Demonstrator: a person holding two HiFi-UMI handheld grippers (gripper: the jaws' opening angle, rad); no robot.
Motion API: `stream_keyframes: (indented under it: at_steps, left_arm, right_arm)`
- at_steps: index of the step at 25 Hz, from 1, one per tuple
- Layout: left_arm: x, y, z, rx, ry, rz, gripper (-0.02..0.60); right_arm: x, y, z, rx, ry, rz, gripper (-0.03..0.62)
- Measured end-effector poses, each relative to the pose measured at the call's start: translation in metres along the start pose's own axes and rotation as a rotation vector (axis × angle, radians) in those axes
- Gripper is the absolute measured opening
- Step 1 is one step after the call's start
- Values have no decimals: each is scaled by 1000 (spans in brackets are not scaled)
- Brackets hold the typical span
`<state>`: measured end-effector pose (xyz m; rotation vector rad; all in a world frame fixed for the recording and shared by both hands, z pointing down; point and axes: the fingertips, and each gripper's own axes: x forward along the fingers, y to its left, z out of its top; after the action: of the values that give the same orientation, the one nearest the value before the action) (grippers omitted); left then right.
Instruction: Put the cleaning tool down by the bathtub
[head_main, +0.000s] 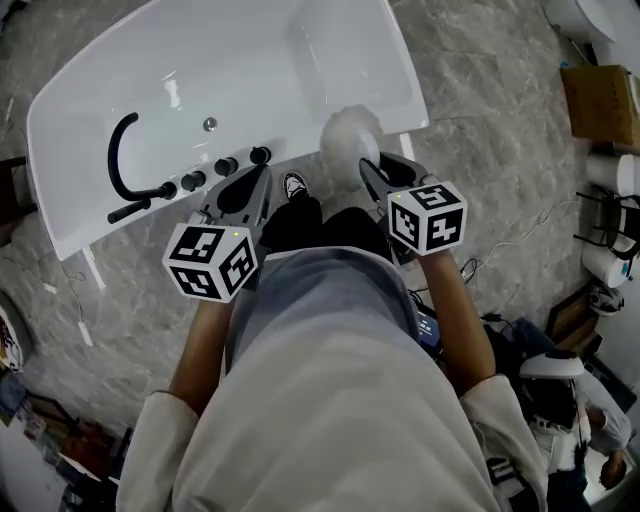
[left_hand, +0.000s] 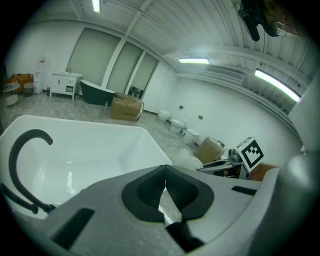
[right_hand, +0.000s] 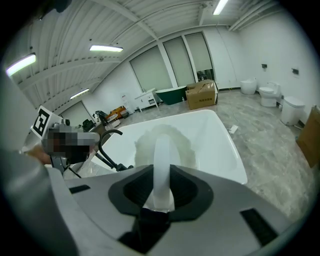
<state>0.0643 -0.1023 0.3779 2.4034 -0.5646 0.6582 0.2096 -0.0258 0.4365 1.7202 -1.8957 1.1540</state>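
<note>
The cleaning tool (head_main: 350, 137) is a white brush with a fluffy round head and a white handle. My right gripper (head_main: 372, 168) is shut on its handle, and the head hangs over the near rim of the white bathtub (head_main: 400, 70). In the right gripper view the handle (right_hand: 161, 167) runs up from between the jaws to the fluffy head (right_hand: 177, 142) in front of the tub (right_hand: 222, 150). My left gripper (head_main: 262, 172) is shut with nothing in it, near the tub's knobs. Its closed jaws (left_hand: 165, 192) fill the left gripper view, with the brush head (left_hand: 187, 160) to their right.
A black curved faucet (head_main: 122, 165) and black knobs (head_main: 226, 166) sit on the tub's near rim. A person's shoe (head_main: 295, 185) stands by the tub between the grippers. Cardboard boxes (head_main: 600, 100), white fixtures (head_main: 610, 170) and cables (head_main: 520, 240) lie at the right. Another person (head_main: 585, 425) stands at lower right.
</note>
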Motion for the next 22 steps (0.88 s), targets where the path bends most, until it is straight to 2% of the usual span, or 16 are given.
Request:
stream_keyframes:
  at_steps: [9, 13, 22]
  left_arm:
    - [-7, 31, -1, -58, -19, 29, 5]
    - [-7, 32, 0, -114, -63, 74, 5]
    - [-7, 41, 2, -164, -96, 128, 5]
  right_arm:
    - [36, 12, -2, -106, 94, 29, 80]
    - [43, 2, -5, -168, 156, 61, 80]
    - [62, -4, 1, -260, 224, 106, 80]
